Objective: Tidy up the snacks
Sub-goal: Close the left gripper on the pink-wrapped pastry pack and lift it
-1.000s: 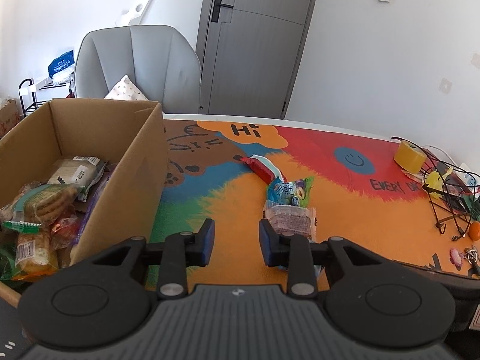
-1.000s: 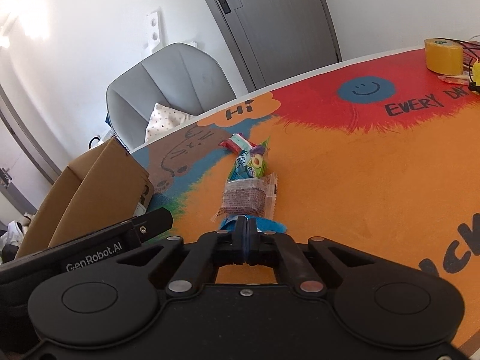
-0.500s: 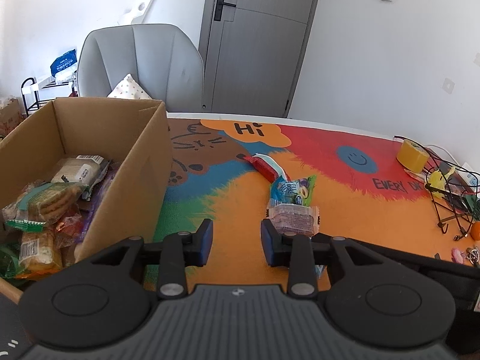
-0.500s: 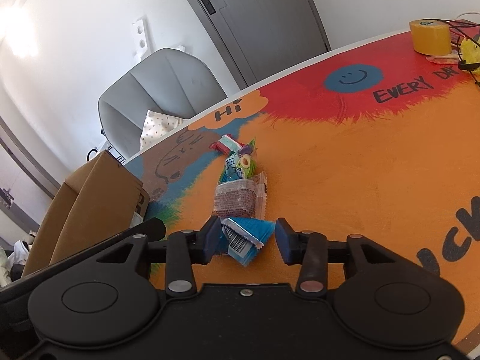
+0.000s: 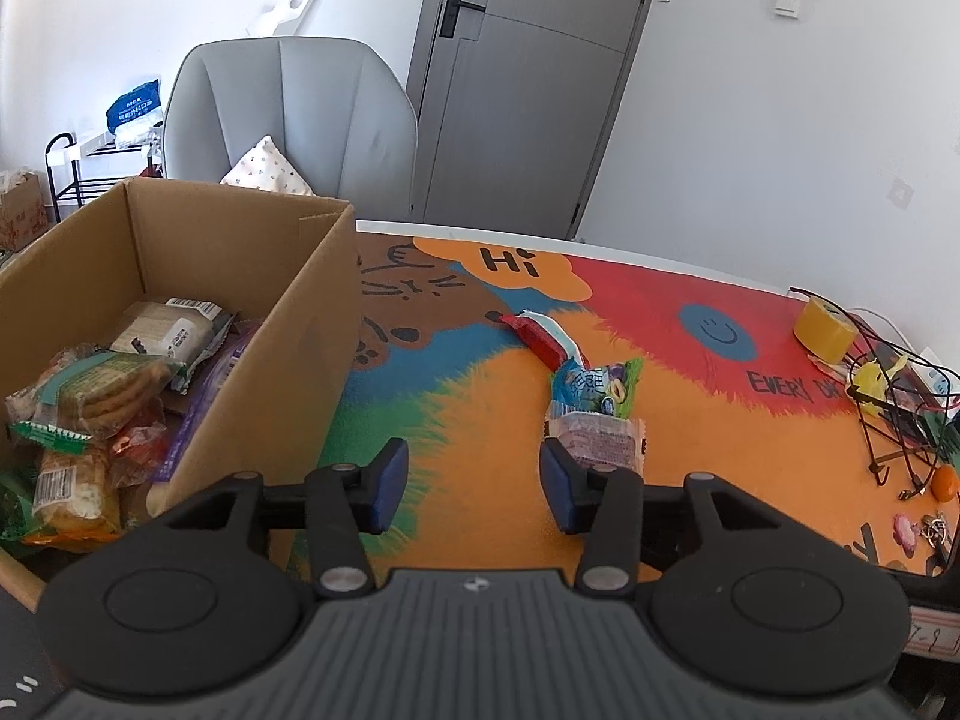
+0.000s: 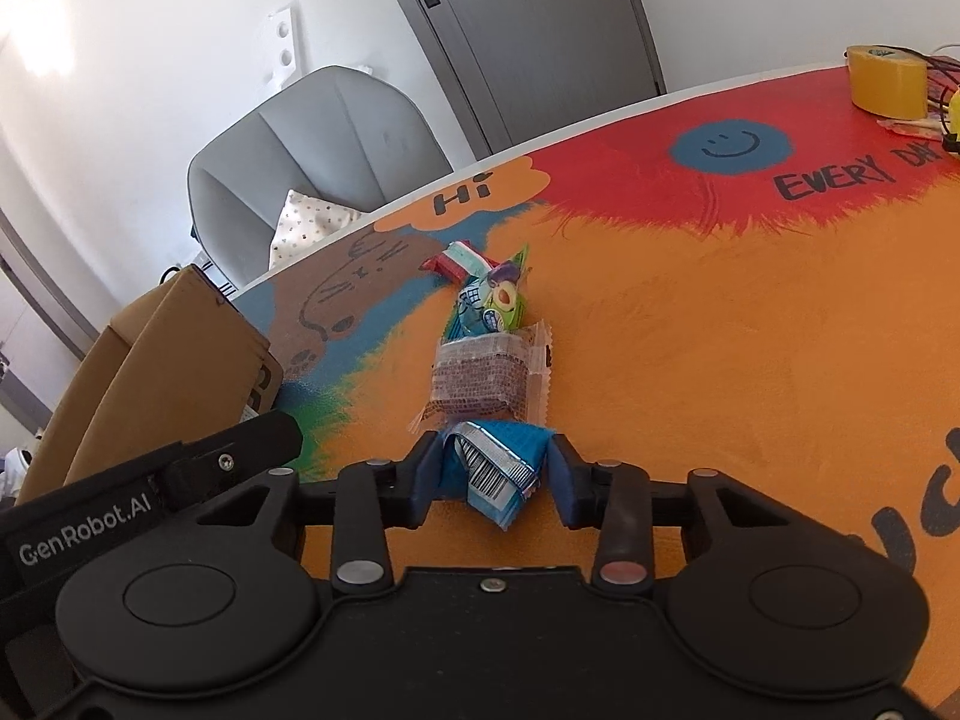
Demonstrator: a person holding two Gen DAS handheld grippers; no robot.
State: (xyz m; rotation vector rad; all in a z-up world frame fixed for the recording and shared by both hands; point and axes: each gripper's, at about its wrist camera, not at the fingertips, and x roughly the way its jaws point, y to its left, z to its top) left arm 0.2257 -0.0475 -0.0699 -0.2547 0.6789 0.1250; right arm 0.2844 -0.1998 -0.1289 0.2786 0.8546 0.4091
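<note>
A cardboard box (image 5: 288,324) at the table's left holds several wrapped snacks (image 5: 102,396). A line of snacks lies mid-table: a red-and-white bar (image 5: 537,336), a blue-green packet (image 5: 594,387) and a clear-wrapped brown cake (image 5: 600,441). My left gripper (image 5: 474,483) is open and empty, just right of the box. My right gripper (image 6: 495,480) is open with its fingers either side of a blue packet (image 6: 495,471) lying on the table, just before the brown cake (image 6: 483,378).
A yellow tape roll (image 5: 825,330) and a black wire rack (image 5: 900,408) with small items stand at the table's right edge. A grey chair (image 5: 288,120) is behind the box. The left gripper's body (image 6: 150,480) shows at the right view's left.
My right gripper has opened and now straddles the blue packet on the table. My left gripper has opened wider and drawn back slightly.
</note>
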